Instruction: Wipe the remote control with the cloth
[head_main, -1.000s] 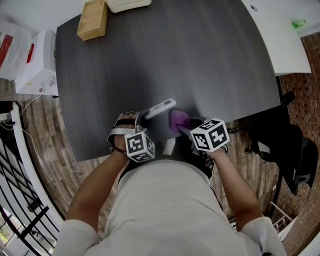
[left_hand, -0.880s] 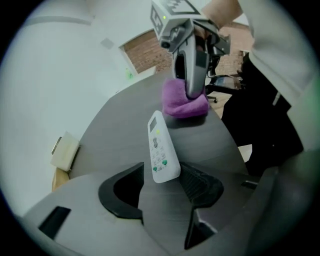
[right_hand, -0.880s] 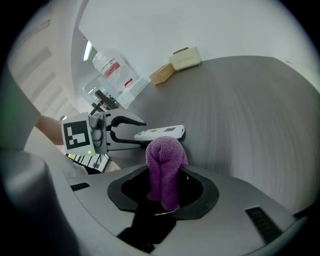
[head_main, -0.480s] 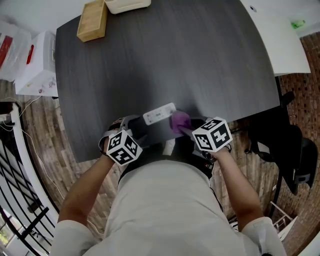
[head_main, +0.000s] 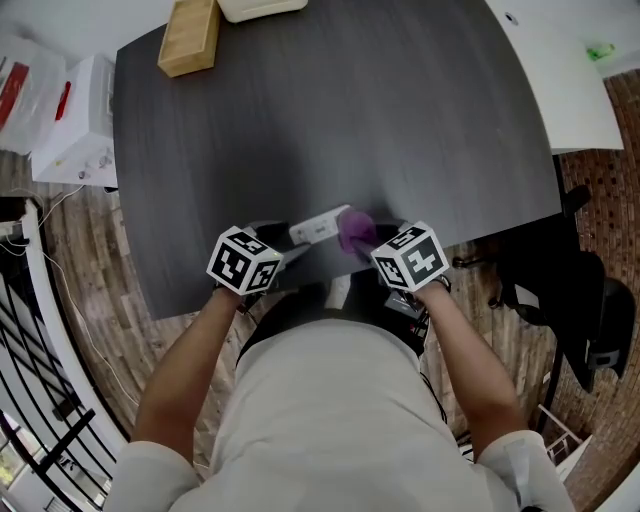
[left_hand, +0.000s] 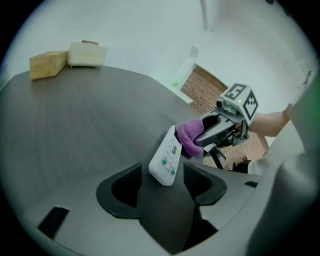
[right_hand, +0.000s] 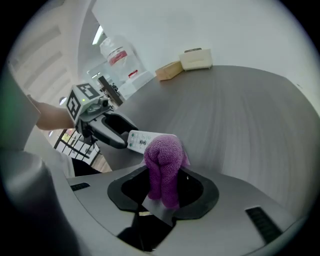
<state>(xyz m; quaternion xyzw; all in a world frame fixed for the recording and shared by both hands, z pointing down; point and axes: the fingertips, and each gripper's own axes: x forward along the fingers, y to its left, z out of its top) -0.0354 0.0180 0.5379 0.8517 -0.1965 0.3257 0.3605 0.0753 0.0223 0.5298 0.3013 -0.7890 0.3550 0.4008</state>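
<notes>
Bright, even indoor light; no hard shadows. Soft sheen on dark table (head_main: 400, 120). Gripper views w/ strong fisheye bend, black vignette at corners, foreground blurred, cloth (right_hand: 162, 165) sharp. Head view crisp, slight warp at edges.

Surfaces and finishes
Dark matt wood-grain table (head_main: 400, 120); fuzzy purple cloth (right_hand: 164, 160); smooth white plastic remote control (left_hand: 167, 160); pale bare-wood block (head_main: 190, 38).

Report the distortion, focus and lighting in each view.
Head view: evenly lit, sharp, table edges bowed by the lens. Left gripper view: fisheye, black corners, remote control crisp, far wall washed out. Right gripper view: same black corners, cloth sharp, no glare.
</notes>
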